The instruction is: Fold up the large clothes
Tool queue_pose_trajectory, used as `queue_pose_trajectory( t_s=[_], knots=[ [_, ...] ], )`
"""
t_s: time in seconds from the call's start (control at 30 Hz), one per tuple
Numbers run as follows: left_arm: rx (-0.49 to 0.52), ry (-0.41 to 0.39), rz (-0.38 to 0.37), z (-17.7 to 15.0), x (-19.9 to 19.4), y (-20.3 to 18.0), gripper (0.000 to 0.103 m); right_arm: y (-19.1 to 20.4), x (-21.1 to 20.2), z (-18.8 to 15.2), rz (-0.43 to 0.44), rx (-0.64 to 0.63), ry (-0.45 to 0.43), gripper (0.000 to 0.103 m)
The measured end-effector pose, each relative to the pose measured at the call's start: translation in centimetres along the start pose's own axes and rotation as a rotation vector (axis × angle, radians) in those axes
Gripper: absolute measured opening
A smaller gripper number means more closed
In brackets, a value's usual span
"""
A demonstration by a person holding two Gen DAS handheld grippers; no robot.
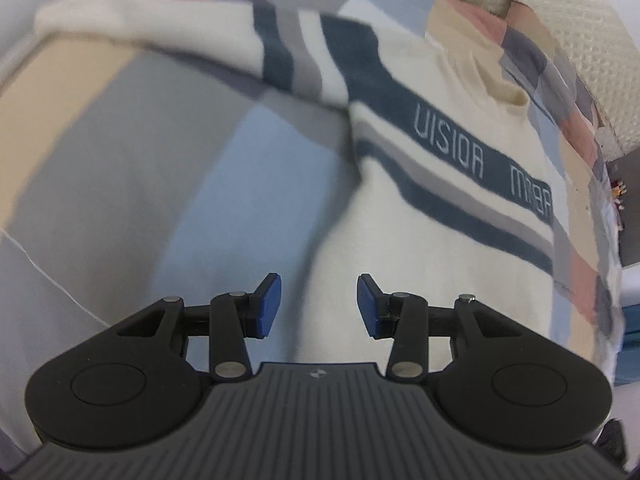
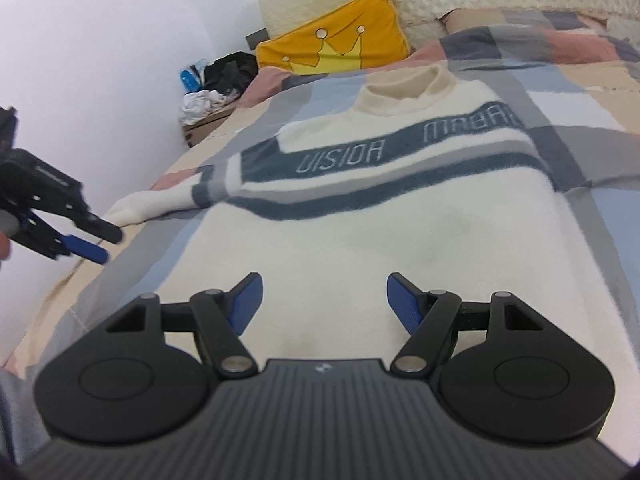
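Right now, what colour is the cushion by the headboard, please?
Yellow-orange with a crown design, clearest in the right wrist view: cushion.

left wrist: steeply down, close over sweater [image 1: 440, 216] | right wrist: low, along bed [image 2: 580, 152] toward pillow [image 2: 336, 46] | shared: sweater's striped chest

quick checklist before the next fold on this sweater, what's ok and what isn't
1. Sweater lies flat on the bedspread, front side up: ok.
2. One sleeve is spread out to the side, not folded in: not ok.
3. Other sleeve: out of sight, cannot tell.
4. Left gripper open, nothing between the jaws: ok.
5. Right gripper open and empty over the lower part of the sweater: ok.
6. Yellow pillow lies apart from the sweater: ok.
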State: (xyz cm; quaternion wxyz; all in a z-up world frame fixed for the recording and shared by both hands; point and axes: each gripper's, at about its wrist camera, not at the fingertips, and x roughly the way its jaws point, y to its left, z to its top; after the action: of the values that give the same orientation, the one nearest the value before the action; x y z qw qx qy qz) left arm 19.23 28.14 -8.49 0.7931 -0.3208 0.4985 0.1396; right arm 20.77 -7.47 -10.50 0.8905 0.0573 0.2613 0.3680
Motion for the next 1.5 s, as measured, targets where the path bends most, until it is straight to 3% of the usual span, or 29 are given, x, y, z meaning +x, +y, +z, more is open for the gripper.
queue_pose_trajectory(
  t_s=[0.37,0.6,0.93,1.13,1.3,1.5],
  knots=[
    [-0.012,0.033,0.056,-1.2,3.9,-2.2,0.048,0.7,1.9,-0.6,0.268,0.039,0.136,0.072],
    [-0.024,0.068,0.135,-1.3,7.4,-1.0,0.048,1.9,2.6,-1.4,0.319,-0.011,0.228,0.072],
    [-0.014,0.09,0.11,-2.3,10.3,-0.7,0.059,1.5,2.7,-1.5,0.29,0.002,0.22,0.072],
    [0.013,0.125,0.087,-3.5,10.3,-1.0,0.06,0.2,2.2,-0.9,0.232,0.055,0.183,0.072],
    [-0.062,0.175,0.083,-4.6,9.9,-0.7,0.06,-1.4,0.9,0.4,0.171,0.112,0.086,0.072],
    [-0.059,0.209,0.104,-7.1,9.6,-1.6,0.062,-2.6,1.0,0.6,0.142,0.169,0.082,0.073]
  ],
)
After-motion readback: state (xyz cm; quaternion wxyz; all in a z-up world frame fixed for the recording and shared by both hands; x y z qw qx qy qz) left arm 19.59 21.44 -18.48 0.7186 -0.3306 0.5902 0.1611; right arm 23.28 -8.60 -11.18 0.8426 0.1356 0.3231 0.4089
